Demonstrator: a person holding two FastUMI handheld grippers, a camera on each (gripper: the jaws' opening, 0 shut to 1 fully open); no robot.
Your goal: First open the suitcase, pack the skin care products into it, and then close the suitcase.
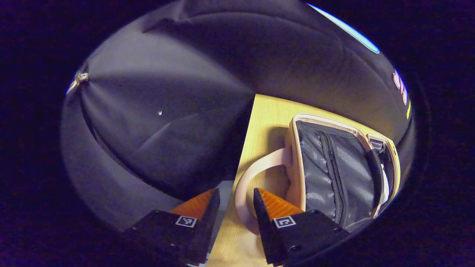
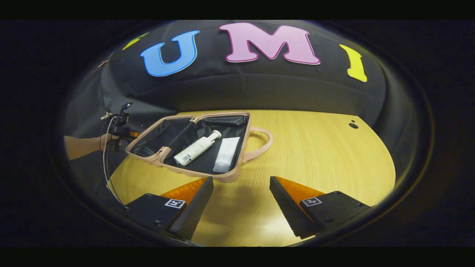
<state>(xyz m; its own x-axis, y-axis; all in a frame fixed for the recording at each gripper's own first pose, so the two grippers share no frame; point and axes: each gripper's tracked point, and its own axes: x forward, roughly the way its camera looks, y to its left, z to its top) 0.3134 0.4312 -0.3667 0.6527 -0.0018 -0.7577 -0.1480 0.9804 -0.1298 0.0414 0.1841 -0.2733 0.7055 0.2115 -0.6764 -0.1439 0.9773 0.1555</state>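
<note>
While both tongs (image 1: 235, 207) (image 2: 241, 200) gape, the ribbed suitcase (image 2: 222, 177) holds a pump bottle (image 2: 196, 148) and tube (image 2: 227, 154).

open suitcase (image 2: 193, 148), pump bottle (image 2: 196, 149), tube (image 2: 226, 154) inside

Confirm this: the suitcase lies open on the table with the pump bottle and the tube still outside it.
Not quite. The suitcase does lie open on the table, but the right gripper view shows the pump bottle and the tube already inside it.
</note>
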